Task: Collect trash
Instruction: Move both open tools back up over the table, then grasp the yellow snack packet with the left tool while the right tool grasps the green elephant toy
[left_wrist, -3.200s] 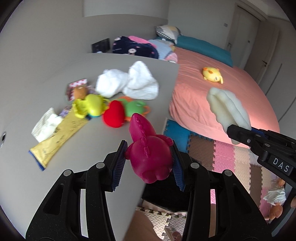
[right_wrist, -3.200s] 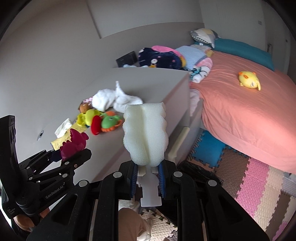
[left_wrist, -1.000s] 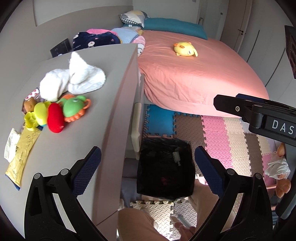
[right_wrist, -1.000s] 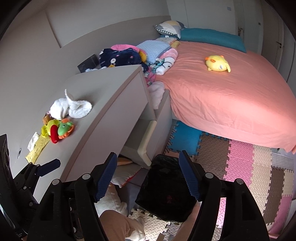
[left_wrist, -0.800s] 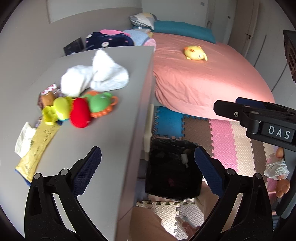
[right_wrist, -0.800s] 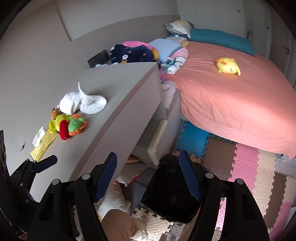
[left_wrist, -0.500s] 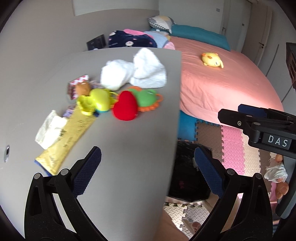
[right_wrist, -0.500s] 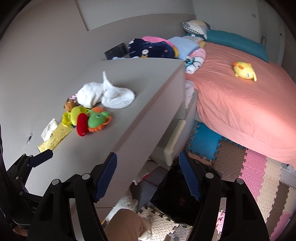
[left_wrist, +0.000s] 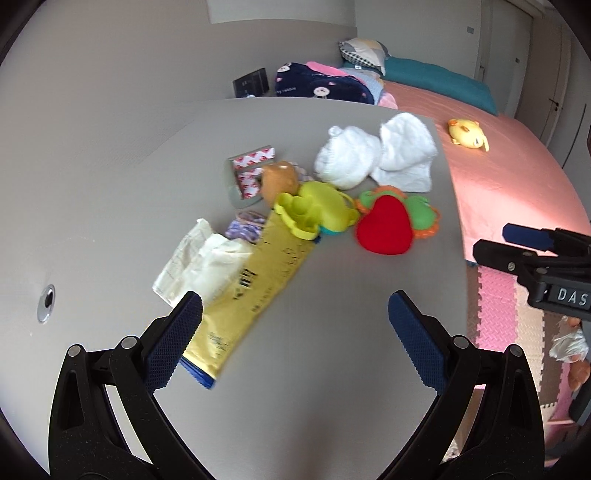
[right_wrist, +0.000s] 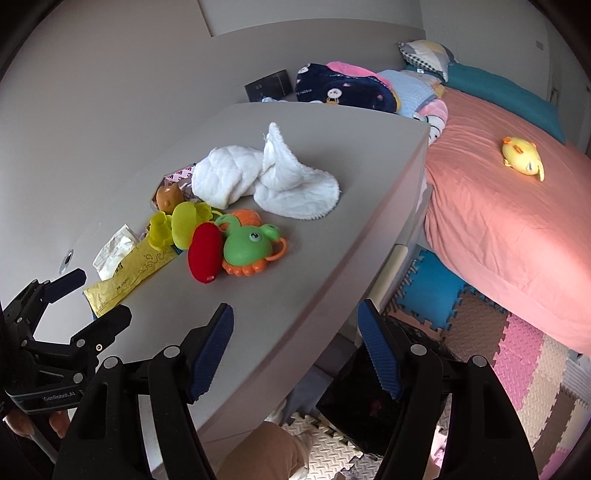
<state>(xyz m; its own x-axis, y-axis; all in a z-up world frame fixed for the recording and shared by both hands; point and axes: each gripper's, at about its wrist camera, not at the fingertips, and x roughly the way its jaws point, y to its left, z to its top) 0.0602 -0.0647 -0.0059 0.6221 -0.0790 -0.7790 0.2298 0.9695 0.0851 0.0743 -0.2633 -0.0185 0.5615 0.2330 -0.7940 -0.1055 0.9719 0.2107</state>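
Trash lies ahead on the table (left_wrist: 110, 166). The yellow wrapper (left_wrist: 255, 291) points lengthwise toward the left gripper (left_wrist: 293, 339). Both grippers, including the right gripper (right_wrist: 295, 350), are wide open and empty.

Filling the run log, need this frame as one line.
left gripper: open, empty | right gripper: open, empty | nearest: yellow wrapper on table

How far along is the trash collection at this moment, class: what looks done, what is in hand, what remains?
Done: nothing these views can confirm; the black bin on the floor is too dark to see inside. In hand: nothing, since the left tool and right tool are both open and empty. Left on the table: the yellow packet, crumpled tissue, red heart, green toy and white cloths.
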